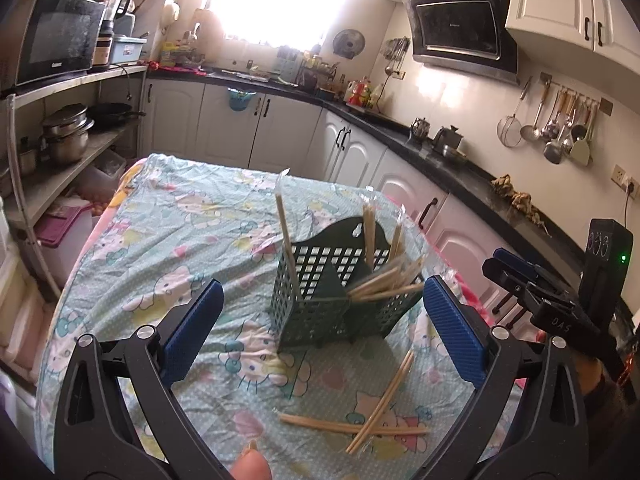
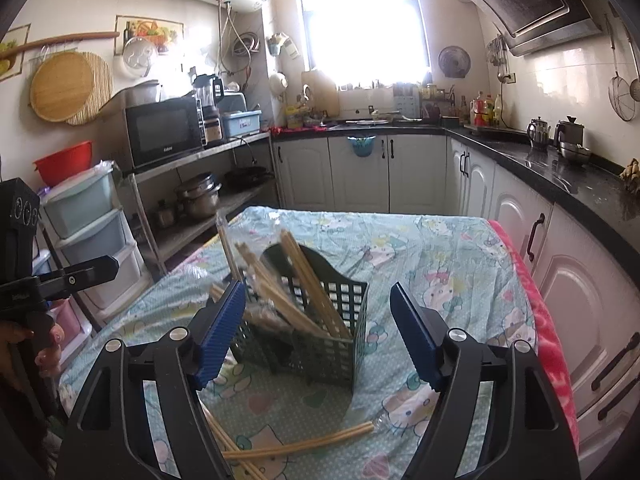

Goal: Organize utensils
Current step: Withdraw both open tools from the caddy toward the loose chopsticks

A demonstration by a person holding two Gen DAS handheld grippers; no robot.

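Note:
A dark green lattice utensil basket (image 1: 316, 304) stands on the table with several wrapped wooden chopstick pairs (image 1: 384, 276) sticking out of it. It also shows in the right wrist view (image 2: 336, 336), with chopsticks (image 2: 304, 284) leaning inside. More wrapped chopsticks (image 1: 372, 416) lie loose on the cloth in front of the basket, also seen in the right wrist view (image 2: 296, 446). My left gripper (image 1: 320, 324) is open and empty, held above the cloth just before the basket. My right gripper (image 2: 316, 332) is open and empty, straddling the basket's near side.
The table wears a pale green cartoon-print cloth (image 1: 168, 216) with a pink edge (image 2: 548, 320). White cabinets under a black counter (image 2: 560, 168) run along the right. A shelf rack with pots (image 1: 68, 132) and plastic drawers (image 2: 88, 232) stand to the left.

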